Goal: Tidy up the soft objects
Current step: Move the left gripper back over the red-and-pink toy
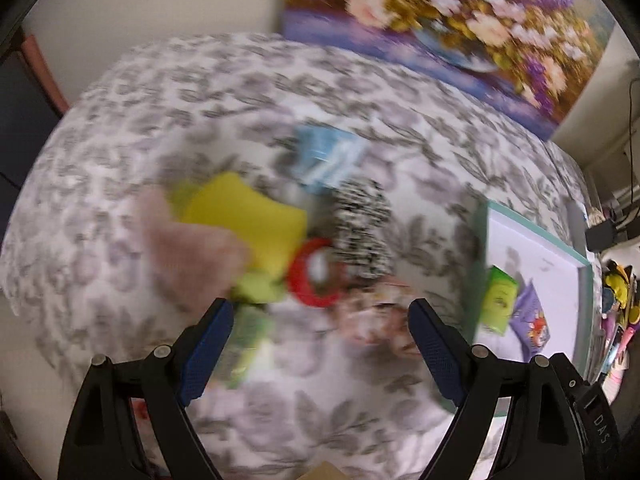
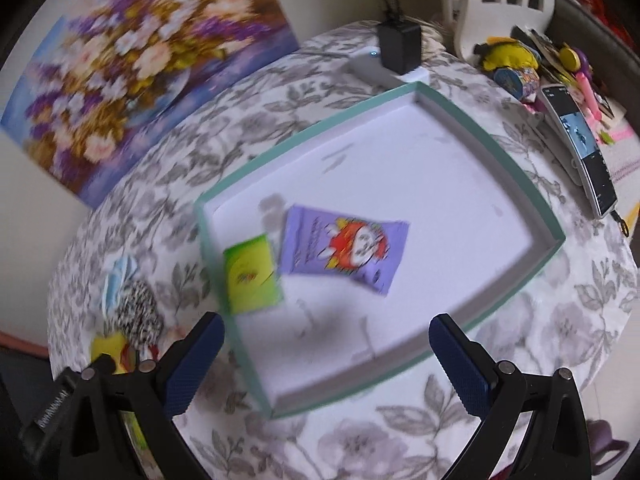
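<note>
1. Pink fluff first: a pink soft piece [image 1: 188, 248] lies far left in the pile on the flowered tablecloth [image 1: 200, 92], touching a yellow sponge [image 1: 248, 216].
2. Next along, a red ring [image 1: 314, 280] sits against a black-and-white speckled piece [image 1: 364, 228], with a blue pack [image 1: 328, 156] just behind (all badly blurred).
3. Over the pile hangs the left gripper [image 1: 320, 320], jaws spread wide, nothing between them.
4. Further right, the teal-rimmed tray [image 2: 520, 172] holds a green packet [image 2: 252, 276] by its left wall and a purple packet [image 2: 344, 252] touching it.
5. Above the tray's near edge, the right gripper [image 2: 326, 344] stands wide open too, empty.
</note>
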